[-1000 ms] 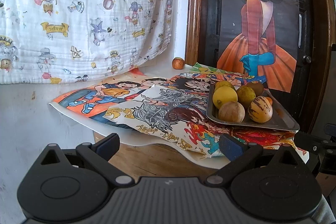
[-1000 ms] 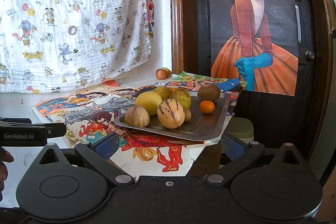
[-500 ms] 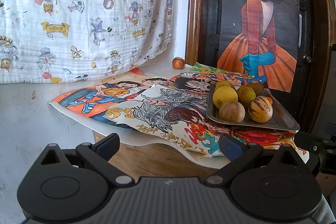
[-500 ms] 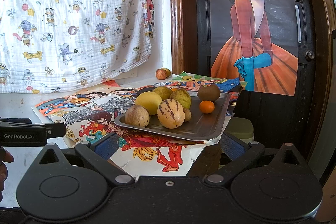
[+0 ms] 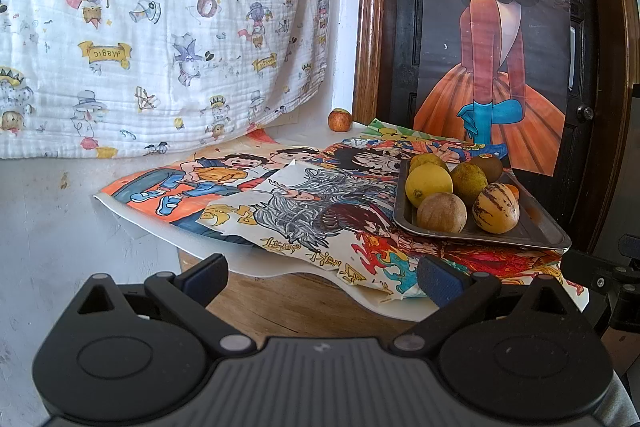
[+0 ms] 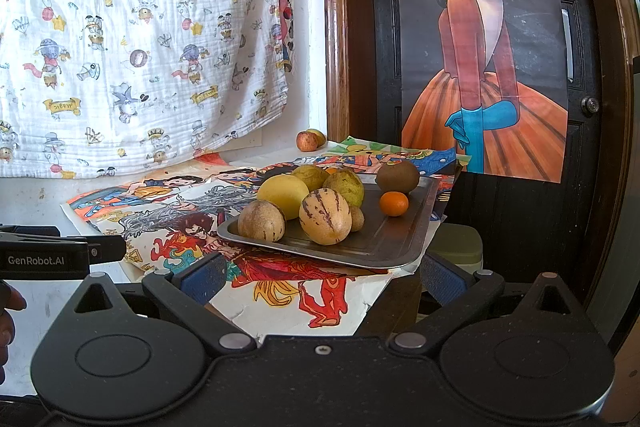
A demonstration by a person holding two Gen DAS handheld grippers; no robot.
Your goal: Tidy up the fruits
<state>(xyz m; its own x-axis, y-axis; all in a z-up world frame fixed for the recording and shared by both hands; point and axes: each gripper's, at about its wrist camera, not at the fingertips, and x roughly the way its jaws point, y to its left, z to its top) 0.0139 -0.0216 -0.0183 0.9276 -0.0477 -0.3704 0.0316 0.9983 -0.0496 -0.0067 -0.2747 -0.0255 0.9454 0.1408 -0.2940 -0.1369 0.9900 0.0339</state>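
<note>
Left wrist: orange mostly hidden behind striped melon on tray.

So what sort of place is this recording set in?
Most likely a room in a home. A cartoon-print cloth hangs on the wall, a dark wooden door carries a poster, and a metal tray of fruit sits on a small table covered with drawings.

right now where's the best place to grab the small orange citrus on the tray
Grip the small orange citrus across its widest middle, coming from above. It sits alone on bare tray floor, with the kiwi behind it and open space on its other sides, so the open right hand-held gripper has room to straddle it.
</note>
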